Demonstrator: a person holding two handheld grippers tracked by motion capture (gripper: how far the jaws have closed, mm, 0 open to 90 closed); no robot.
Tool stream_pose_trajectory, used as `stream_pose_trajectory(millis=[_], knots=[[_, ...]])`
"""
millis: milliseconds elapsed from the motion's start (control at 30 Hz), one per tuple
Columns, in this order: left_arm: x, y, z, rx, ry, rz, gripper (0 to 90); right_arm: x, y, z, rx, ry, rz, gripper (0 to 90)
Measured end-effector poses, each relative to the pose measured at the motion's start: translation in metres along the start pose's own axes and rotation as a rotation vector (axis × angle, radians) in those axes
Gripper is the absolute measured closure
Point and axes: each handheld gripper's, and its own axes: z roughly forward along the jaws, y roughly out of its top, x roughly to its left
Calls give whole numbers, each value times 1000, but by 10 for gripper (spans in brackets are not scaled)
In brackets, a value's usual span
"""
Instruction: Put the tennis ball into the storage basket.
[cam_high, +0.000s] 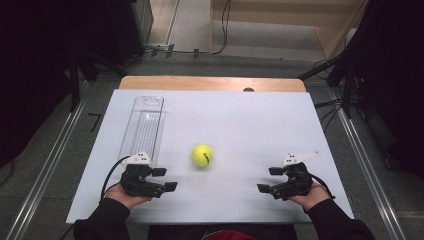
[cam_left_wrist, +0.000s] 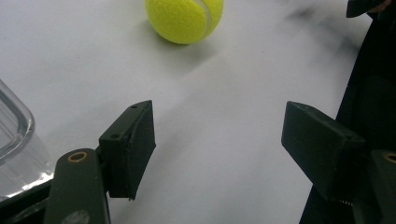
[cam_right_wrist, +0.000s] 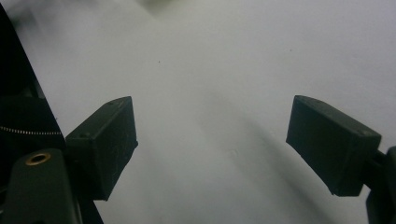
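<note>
A: Left hand-held gripper (cam_left_wrist: 217, 144)? Jaws apart, nothing btwn; tennis ball (cam_left_wrist: 184, 18) ahead on the counter (cam_left_wrist: 243, 93), clear tray (cam_left_wrist: 14, 140) at its left.

B: Right hand-held gripper (cam_right_wrist: 212, 144) jaws apart too, bare counter ahead; high view puts ball btwn both.

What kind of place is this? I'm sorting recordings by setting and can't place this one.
Probably a lab or recording workspace, not a home: a white-covered table holds just a tennis ball and a clear plastic tray, with metal rails and loose cables on the floor around it.
</note>
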Motion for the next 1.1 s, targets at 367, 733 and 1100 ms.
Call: stream_pose_trajectory(millis=[367,733,1100], knots=[[-1,1,0,4,0,9,265,0,-1,2,11,-3,-13,140],[-1,-2,-2,-7,5,6,265,2,-1,0,0,8,-8,141],[2,-3,-3,-9,-1,4,264,2,0,2,9,-2,-11,141]])
